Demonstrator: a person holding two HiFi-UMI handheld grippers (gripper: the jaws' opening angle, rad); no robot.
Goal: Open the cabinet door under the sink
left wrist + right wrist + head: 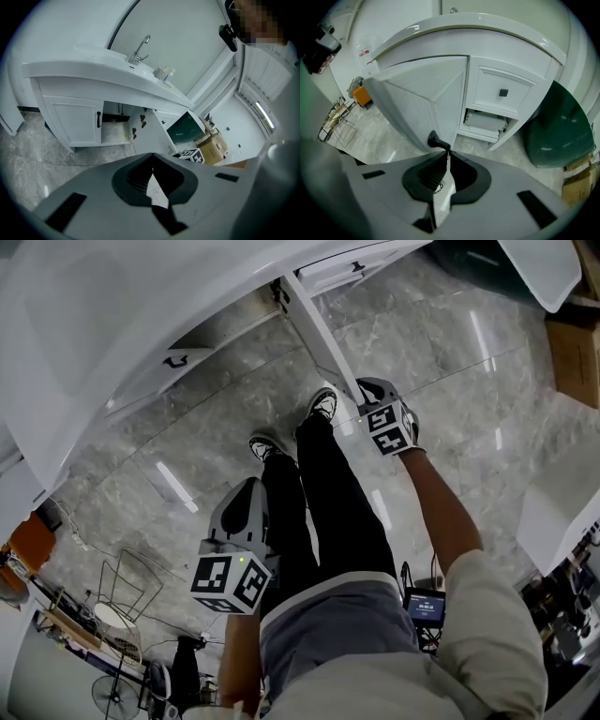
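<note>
The white cabinet door (319, 326) under the sink counter (108, 65) stands swung wide open, seen edge-on from above. In the right gripper view its panel (426, 93) fills the left, with the black handle (435, 140) right at the jaw tips. My right gripper (448, 153) is shut on that handle; from the head view it (366, 397) sits at the door's outer end. Beside the person's thigh, my left gripper (247, 491) is shut with nothing in it (152, 160). The other door (75, 124) stays closed, and the opened compartment (115, 130) shows between the two.
A dark green bin (558, 126) stands right of the cabinet, with cardboard boxes (213, 147) beyond it. A drawer with a black knob (503, 93) sits above an open shelf. A wire rack (127, 582) and a fan (112, 695) stand behind the person on the marble floor.
</note>
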